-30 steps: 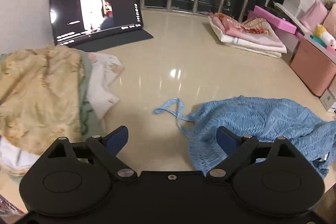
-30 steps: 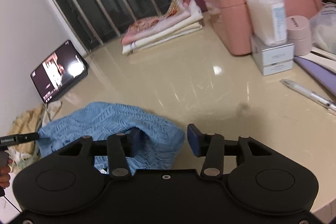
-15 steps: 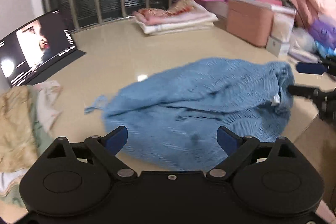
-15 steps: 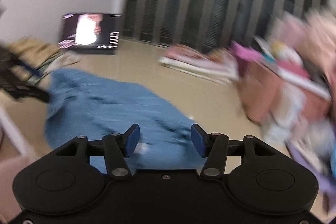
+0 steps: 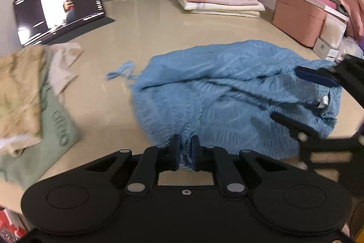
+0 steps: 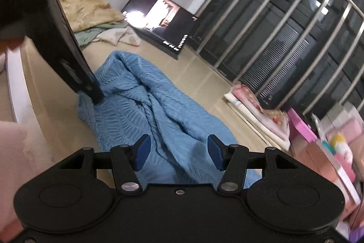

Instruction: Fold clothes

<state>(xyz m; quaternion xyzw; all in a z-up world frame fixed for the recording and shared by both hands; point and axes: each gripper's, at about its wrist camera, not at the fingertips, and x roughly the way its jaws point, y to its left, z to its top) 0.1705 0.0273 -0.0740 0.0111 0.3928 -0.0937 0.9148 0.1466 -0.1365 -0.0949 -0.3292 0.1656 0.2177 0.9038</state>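
left wrist view: one blue garment [image 5: 227, 92], two claws, left claw [image 5: 184, 152] pinching it

- Our left gripper [image 5: 184, 153] has its two fingers drawn close together, and a fold of the blue garment [image 5: 227, 92] is pinched between them.
- Our right gripper [image 6: 178, 152] has its fingers spread wide apart, and it hovers over the same garment.
- In the left wrist view the right gripper comes in from the right side, low over the cloth.
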